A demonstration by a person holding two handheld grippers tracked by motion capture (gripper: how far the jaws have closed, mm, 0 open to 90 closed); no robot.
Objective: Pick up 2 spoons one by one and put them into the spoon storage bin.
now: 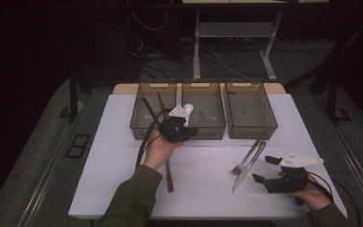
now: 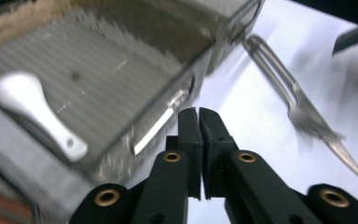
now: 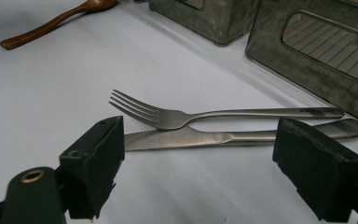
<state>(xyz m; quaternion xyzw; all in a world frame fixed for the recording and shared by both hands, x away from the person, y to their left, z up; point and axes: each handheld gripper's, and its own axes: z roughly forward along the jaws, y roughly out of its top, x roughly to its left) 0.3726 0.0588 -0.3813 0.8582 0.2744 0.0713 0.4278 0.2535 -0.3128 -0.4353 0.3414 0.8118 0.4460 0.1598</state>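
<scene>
The white surface (image 1: pixel 123 179) carries three grey bins (image 1: pixel 250 111); a white spoon (image 2: pixel 37 109) lies in the middle one. The left hand-held gripper (image 1: pixel 177 130), jaws together and empty, hovers at that bin's front wall and could knock it. The right hand-held gripper (image 3: pixel 200 172) stands wide apart just short of the fork (image 3: pixel 177 116) and knife (image 3: pixel 205 138), which touch, so one grab may pinch both.

fork (image 1: pixel 246 160) beside knife (image 1: pixel 248 166), spoon (image 2: pixel 37 114) in bin (image 2: pixel 121 60)
</scene>
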